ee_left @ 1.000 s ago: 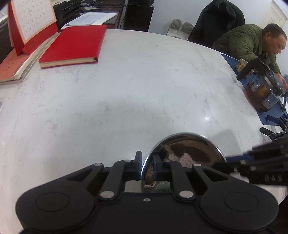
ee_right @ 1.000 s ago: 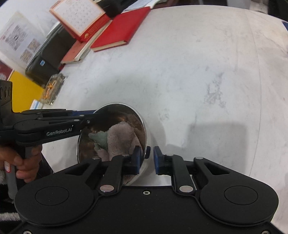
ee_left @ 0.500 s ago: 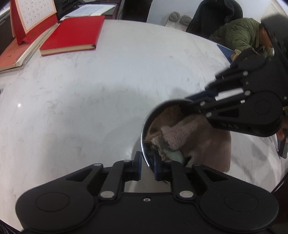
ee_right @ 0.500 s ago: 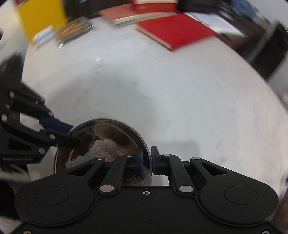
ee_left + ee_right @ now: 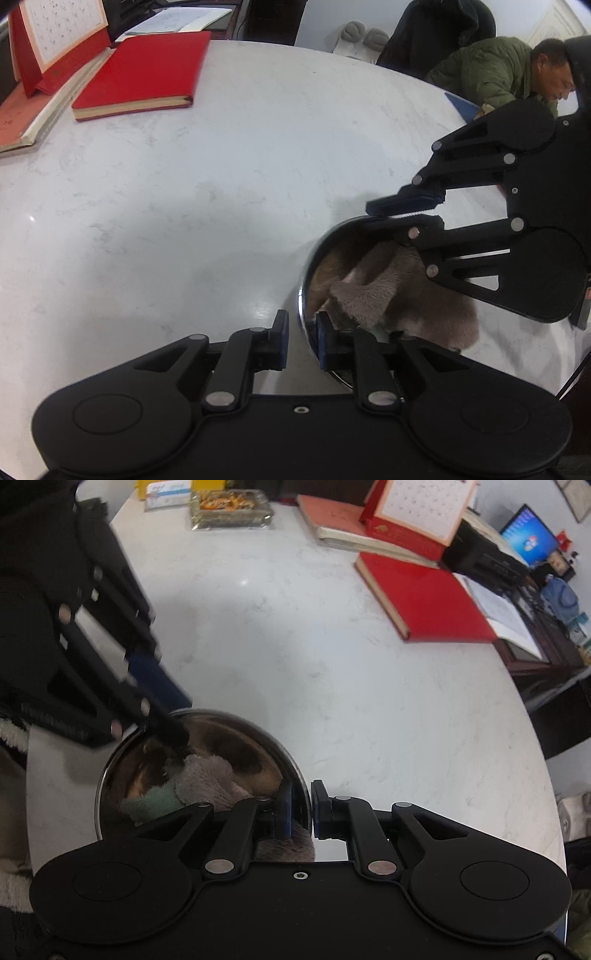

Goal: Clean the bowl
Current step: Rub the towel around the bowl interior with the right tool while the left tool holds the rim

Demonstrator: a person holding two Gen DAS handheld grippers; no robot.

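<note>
A: Steel bowl point(image 5: 199, 760) on the white table point(image 5: 332, 672); both grippers nipped tight on its rim, left gripper point(image 5: 300, 338) near, right gripper point(image 5: 300, 808) opposite, cloth point(image 5: 207, 779) inside.

B: Likely light, rigid, slick. Rim's the hold; cloth soft.

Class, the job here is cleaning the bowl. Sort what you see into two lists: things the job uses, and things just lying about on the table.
In use:
steel bowl
plush grey cloth
left gripper
right gripper

Lying about:
red book
desk calendar
glass dish
</note>
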